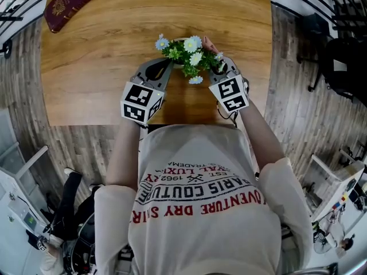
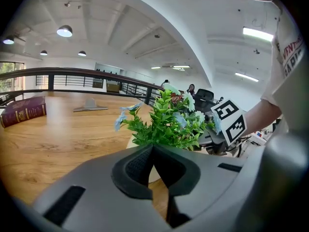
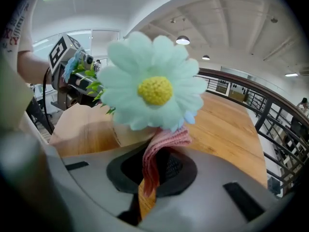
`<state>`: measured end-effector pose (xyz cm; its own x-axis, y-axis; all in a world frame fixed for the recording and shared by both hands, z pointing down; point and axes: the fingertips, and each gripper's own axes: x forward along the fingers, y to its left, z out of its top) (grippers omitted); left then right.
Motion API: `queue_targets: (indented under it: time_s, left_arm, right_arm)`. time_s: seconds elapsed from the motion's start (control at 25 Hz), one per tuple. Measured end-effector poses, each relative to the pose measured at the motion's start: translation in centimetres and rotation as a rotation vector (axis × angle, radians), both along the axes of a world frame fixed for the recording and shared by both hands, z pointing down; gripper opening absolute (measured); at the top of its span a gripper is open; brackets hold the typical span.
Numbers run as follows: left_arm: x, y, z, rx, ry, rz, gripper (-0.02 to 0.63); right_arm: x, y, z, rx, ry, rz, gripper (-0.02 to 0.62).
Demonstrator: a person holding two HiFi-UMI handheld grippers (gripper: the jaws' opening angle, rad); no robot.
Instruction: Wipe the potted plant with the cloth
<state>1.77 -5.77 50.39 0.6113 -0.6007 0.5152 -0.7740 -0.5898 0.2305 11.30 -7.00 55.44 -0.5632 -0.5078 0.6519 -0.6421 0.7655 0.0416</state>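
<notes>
Potted plant [image 1: 186, 55] wiping looks to be just getting under way. The right tongs [image 3: 154, 173] are clenched on a folded pink cloth [image 3: 159, 151], and its upper fold bunches right under a big pale blossom [image 3: 152, 88] that fills the middle of the right gripper view. It seems to touch the petals, though I cannot tell for sure. The left tongs [image 2: 152, 151] are clenched on nothing, with their tips just short of the pale pot [image 2: 139, 144] at the centre of the left gripper view. In my judgement they are there to steady it, but no contact shows. The getting-ready part is done, with the cloth in hand and both tools at the plant. The rubbing of leaves, flowers and pot is left to do, and no leaf shows whether it has been cleaned. The plant stands at the near edge of the wooden bench [image 1: 114, 50], in the upper middle of the head view between the two tools. By count there are two tongs, one cloth and one potted plant, with at least four pale blossoms seen from above. One dark red book [image 1: 67, 3] lies well apart at the upper left of the frame.
</notes>
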Motion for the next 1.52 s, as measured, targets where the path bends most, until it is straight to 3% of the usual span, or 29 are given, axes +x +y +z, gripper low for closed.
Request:
queue_targets:
  time_s: [0.4, 0.64, 0.96, 1.52]
  left_arm:
    - [0.0, 0.0, 0.0, -0.006, 0.012, 0.013, 0.017]
    - [0.1, 0.1, -0.1, -0.007, 0.006, 0.063, 0.017]
    - [0.5, 0.2, -0.1, 0.001, -0.013, 0.145, 0.015]
    - [0.5, 0.3, -0.2, -0.012, 0.041, 0.176, 0.015]
  right_arm:
    - [-1.1, 3.3, 0.8, -0.042, 0.018, -0.082, 0.035]
    - [-2.3, 4.8, 1.0, -0.074, 0.012, -0.112, 0.037]
    - [-6.2, 6.8, 1.1, -0.104, -0.018, -0.171, 0.035]
    - [-12.4, 7.5, 0.3, -0.112, -0.101, -0.189, 0.037]
